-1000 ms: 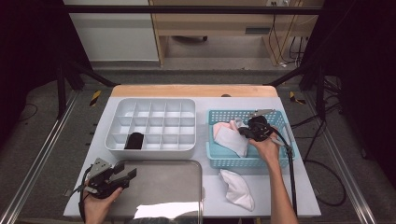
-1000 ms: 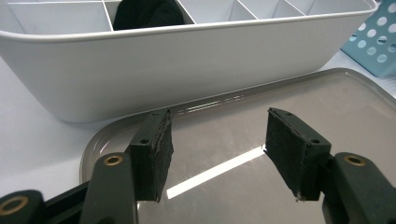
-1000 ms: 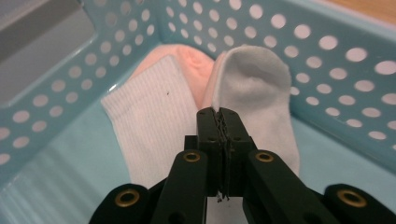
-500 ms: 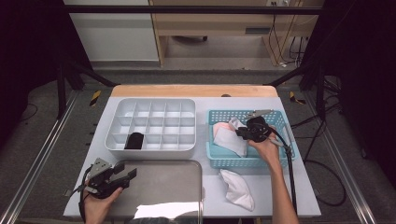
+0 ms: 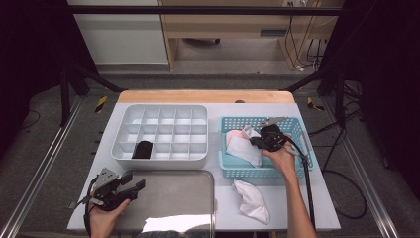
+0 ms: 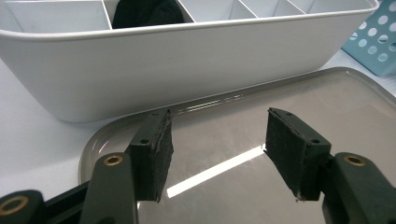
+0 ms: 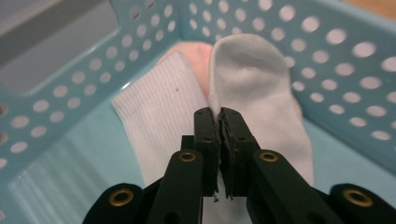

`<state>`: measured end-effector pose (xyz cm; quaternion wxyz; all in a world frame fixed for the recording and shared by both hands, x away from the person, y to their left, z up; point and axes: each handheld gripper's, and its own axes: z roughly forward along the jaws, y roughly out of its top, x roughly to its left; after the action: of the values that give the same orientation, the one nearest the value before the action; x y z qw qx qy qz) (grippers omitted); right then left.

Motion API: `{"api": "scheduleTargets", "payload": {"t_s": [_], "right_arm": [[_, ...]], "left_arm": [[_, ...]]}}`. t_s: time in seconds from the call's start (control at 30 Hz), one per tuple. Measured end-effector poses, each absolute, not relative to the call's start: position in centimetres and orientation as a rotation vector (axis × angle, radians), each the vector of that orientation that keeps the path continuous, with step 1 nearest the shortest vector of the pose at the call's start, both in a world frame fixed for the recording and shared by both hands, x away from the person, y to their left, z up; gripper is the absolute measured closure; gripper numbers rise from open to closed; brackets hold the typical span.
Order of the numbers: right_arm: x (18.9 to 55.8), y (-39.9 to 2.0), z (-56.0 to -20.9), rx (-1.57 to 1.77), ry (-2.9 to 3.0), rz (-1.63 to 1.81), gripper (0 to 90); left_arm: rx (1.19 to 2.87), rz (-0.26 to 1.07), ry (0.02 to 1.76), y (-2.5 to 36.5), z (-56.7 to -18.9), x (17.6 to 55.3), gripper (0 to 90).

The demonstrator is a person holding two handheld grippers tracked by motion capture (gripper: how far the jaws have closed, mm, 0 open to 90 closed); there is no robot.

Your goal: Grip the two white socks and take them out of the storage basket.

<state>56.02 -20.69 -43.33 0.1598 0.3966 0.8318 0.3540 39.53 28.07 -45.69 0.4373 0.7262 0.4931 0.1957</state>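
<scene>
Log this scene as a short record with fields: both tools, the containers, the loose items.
left tool: open, nothing between the jaws, over the shiny steel tray
right tool: shut, inside the teal perforated plastic basket, tips at a white sock; whether fabric is pinched cannot be told
white divided plastic box: one dark rolled item in the front row, near the left end
basket contents: white socks over something pale pink
loose white sock: on the pale table, in front of the basket
</scene>
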Motion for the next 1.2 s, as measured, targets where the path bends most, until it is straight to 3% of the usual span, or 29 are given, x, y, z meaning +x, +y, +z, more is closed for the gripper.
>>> {"api": "scheduleTargets", "payload": {"t_s": [0.7, 1.2], "right_arm": [[52.5, -22.3, -38.3, 1.148, 2.122, 1.290, 86.2], [47.5, -22.5, -34.5, 1.065, 2.063, 1.387, 86.3]], "left_arm": [[1.809, 0.483, 1.227, 28.0, -45.7, 39.5, 40.0], [1.813, 0.482, 1.223, 27.9, -45.6, 39.4, 40.1]]}}
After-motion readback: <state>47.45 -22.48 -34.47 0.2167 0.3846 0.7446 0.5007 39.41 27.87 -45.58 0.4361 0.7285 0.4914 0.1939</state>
